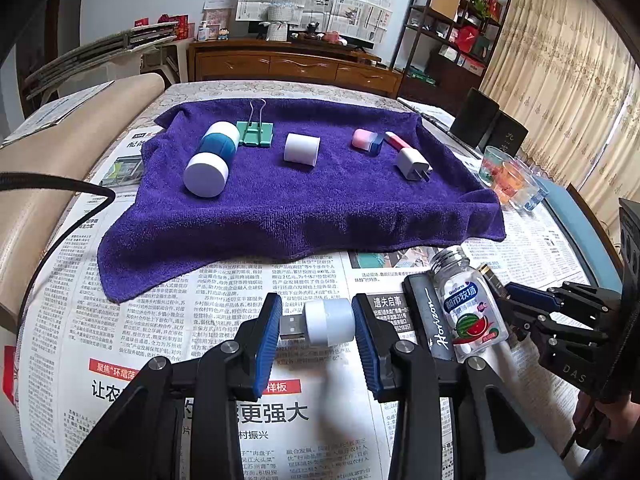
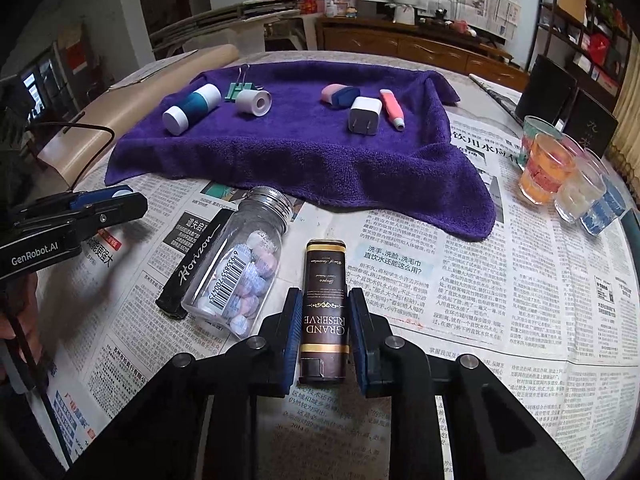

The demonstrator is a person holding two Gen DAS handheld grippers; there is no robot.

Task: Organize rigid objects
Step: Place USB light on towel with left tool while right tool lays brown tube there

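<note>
My left gripper (image 1: 314,324) is shut on a small white USB light (image 1: 320,322), its plug against the left pad, held just above the newspaper. My right gripper (image 2: 324,320) is shut on a brown "Grand Reserve" lighter (image 2: 325,308), which also shows as a tip in the left wrist view (image 1: 494,278). A purple towel (image 1: 300,208) holds a blue-and-white bottle (image 1: 212,156), a green binder clip (image 1: 254,130), a white cylinder (image 1: 302,148), a pink-and-blue eraser (image 1: 366,140), a pink pen-like stick (image 1: 396,141) and a white charger (image 1: 414,164).
A clear candy bottle (image 2: 240,268) and a black "Horizon" case (image 2: 192,264) lie on the newspaper between the grippers. Several coloured glasses (image 2: 560,176) stand at the right. A black cable (image 1: 60,200) runs at the left. Black boxes (image 2: 568,100) stand at the back right.
</note>
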